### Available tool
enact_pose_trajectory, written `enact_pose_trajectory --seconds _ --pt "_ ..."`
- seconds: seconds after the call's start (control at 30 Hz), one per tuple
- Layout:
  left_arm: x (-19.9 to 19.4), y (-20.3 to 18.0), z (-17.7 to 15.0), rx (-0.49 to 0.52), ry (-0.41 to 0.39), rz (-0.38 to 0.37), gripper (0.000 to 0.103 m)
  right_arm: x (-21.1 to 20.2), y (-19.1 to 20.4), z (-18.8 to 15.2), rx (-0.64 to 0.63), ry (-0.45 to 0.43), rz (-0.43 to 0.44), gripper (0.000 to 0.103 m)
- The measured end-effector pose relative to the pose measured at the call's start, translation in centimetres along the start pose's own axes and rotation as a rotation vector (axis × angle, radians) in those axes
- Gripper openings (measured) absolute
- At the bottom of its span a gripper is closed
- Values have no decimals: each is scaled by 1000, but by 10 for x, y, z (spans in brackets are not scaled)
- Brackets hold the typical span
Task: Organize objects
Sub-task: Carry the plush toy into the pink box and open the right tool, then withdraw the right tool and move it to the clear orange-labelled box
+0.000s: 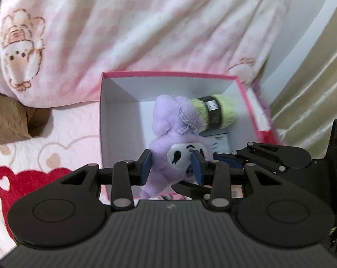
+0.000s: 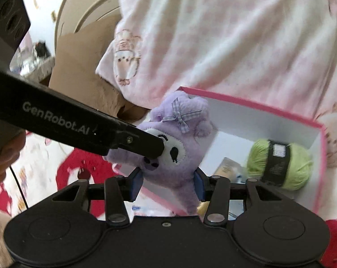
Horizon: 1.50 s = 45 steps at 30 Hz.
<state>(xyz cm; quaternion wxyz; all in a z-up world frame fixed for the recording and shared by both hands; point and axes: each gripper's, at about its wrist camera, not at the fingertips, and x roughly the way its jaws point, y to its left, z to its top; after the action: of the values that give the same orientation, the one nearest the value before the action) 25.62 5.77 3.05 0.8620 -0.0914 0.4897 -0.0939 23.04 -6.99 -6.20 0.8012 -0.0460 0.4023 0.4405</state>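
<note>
A purple plush toy [image 1: 177, 134] with a white face and a checked bow hangs over a pink-rimmed white box [image 1: 168, 74]. My left gripper [image 1: 171, 167] is shut on the plush, its blue pads pressing both sides. My right gripper [image 2: 167, 184] also holds the plush [image 2: 175, 143] between its blue pads, lower on the body. The left gripper's black finger [image 2: 143, 144] crosses the right wrist view and touches the plush's face. A green yarn ball [image 2: 280, 163] with a black band lies inside the box [image 2: 246, 105]; it also shows in the left wrist view [image 1: 215, 111].
The box sits on a pink quilt with red hearts [image 1: 29, 178]. A pink-and-white checked blanket [image 1: 146, 22] lies bunched behind the box. A small printed packet [image 2: 226, 167] lies in the box beside the yarn. A brown cardboard piece [image 2: 79, 58] stands at the left.
</note>
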Motion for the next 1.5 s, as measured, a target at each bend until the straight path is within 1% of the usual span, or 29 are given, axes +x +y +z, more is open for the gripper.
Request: enact_pose_trajectory --seconds 0.13,0.2,0.33,0.43,0.53,0.63,0.67,0.73,0.8,0.9,0.93,1.03,1.1,1.23,1.37,1.5 --pt "36 6 14 -13 83 55 37 34 -25 -1 99 44 51 51" --pt "52 7 18 -18 108 82 37 48 -34 -2 138 61 70 51" --pt "73 8 20 -7 135 125 37 70 -49 -7 203 91 102 51" --pt "86 10 19 -17 168 129 37 80 -55 -14 206 113 106 51" --pt "95 9 14 -13 185 143 36 88 -56 -19 207 135 101 51" --pt "102 4 10 26 177 190 36 94 -50 -20 183 153 87 51" --pt "104 4 9 36 175 216 36 95 -48 -18 171 157 84 52" --pt "108 5 7 42 168 244 37 93 -44 -16 149 148 64 53" --pt "108 8 4 32 146 239 38 88 -44 -16 156 143 55 55" --pt "100 12 1 5 116 214 40 76 -52 -18 133 132 22 56" --pt "98 14 0 -9 112 203 40 69 -52 -21 120 121 9 56" --pt "84 16 -3 -35 88 186 41 45 -53 -26 102 89 5 56" --pt "72 17 -6 -45 72 174 45 25 -49 -28 79 73 4 56" --pt "46 15 -15 -49 74 157 48 -12 -36 -31 21 50 -30 56" --pt "17 12 -26 -63 97 129 50 -50 -19 -34 -48 24 -56 56" --pt "-13 2 -37 -34 92 137 52 -84 -2 -41 -108 4 -72 58"
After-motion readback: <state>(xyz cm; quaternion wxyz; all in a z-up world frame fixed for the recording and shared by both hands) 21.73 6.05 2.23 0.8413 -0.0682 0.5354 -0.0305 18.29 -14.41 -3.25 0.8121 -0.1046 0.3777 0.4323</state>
